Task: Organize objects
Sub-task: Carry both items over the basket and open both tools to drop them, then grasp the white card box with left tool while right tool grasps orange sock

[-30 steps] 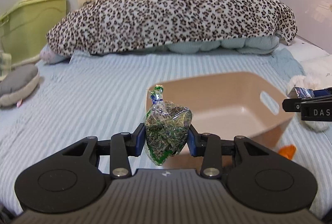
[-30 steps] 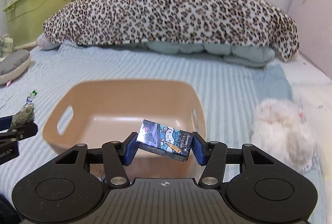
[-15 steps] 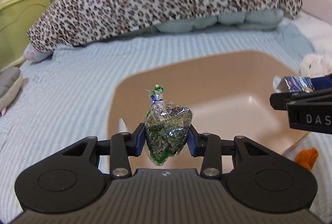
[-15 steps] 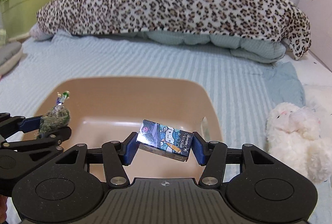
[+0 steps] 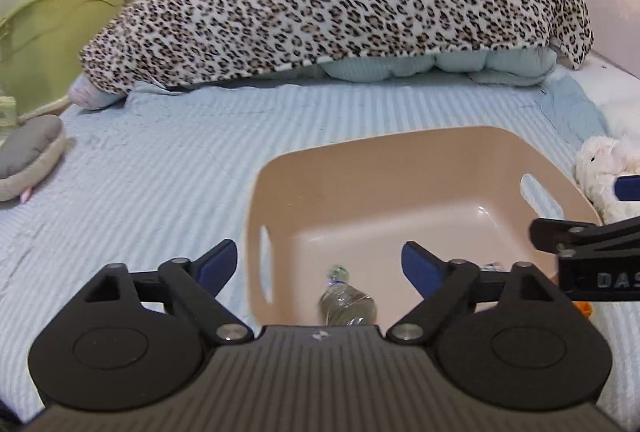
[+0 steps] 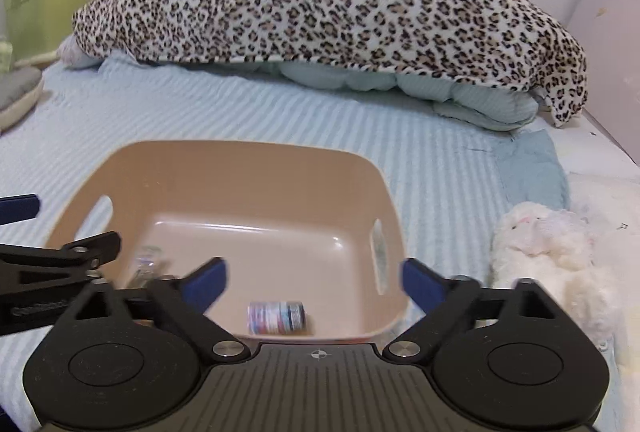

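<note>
A tan plastic basket [image 5: 400, 143] with handle slots sits on the striped bed; it also shows in the right wrist view [image 6: 240, 151]. My left gripper [image 5: 319, 264] is open over its near left part. A clear bag of green dried herbs [image 5: 347, 306] is below it inside the basket, blurred. My right gripper [image 6: 314, 282] is open over the basket's near right part. A small blue cartoon-print box [image 6: 276, 316] is below it inside the basket, blurred. The bag shows faintly in the right wrist view [image 6: 146, 262].
A leopard-print blanket [image 5: 340, 3] over a pale quilt fills the back of the bed. A white plush toy [image 6: 548, 256] lies right of the basket. A grey cushion [image 5: 28, 155] lies far left. Green storage bins [image 5: 52, 31] stand at the left. An orange item [image 5: 585, 308] peeks out by the basket.
Both grippers opened over the basket. The herb bag and the blue box left the fingers and dropped into the basket.
</note>
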### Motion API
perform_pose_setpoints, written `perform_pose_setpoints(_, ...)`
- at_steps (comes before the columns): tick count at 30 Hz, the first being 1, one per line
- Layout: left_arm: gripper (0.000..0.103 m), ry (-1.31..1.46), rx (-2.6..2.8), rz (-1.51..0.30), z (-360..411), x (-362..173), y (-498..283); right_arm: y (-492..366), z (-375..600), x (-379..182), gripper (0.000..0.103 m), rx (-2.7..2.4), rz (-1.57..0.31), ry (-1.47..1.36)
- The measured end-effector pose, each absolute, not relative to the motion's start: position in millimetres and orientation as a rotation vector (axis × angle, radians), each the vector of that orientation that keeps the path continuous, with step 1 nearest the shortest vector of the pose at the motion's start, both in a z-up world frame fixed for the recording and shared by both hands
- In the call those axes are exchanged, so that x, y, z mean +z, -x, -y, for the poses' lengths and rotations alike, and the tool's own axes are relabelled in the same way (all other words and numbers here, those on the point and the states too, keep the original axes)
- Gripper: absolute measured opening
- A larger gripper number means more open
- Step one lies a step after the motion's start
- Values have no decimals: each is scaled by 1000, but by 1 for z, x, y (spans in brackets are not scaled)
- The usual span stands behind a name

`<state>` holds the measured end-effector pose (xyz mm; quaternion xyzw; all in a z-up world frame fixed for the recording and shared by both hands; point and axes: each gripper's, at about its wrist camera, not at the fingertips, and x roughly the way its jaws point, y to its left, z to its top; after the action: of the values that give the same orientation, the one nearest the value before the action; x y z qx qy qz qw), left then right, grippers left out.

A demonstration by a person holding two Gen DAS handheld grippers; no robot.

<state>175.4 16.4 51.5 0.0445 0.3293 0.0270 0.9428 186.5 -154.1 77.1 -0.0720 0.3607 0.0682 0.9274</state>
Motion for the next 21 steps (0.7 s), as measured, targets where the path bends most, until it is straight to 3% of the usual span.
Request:
perform_pose_setpoints(9, 92, -75, 84, -706, -22, 56, -123, -145, 182, 84, 103, 112, -775, 180)
perform_pose_setpoints(21, 92, -37, 72, -867, -20, 6, -101, -129, 201, 27, 103, 74, -939, 207)
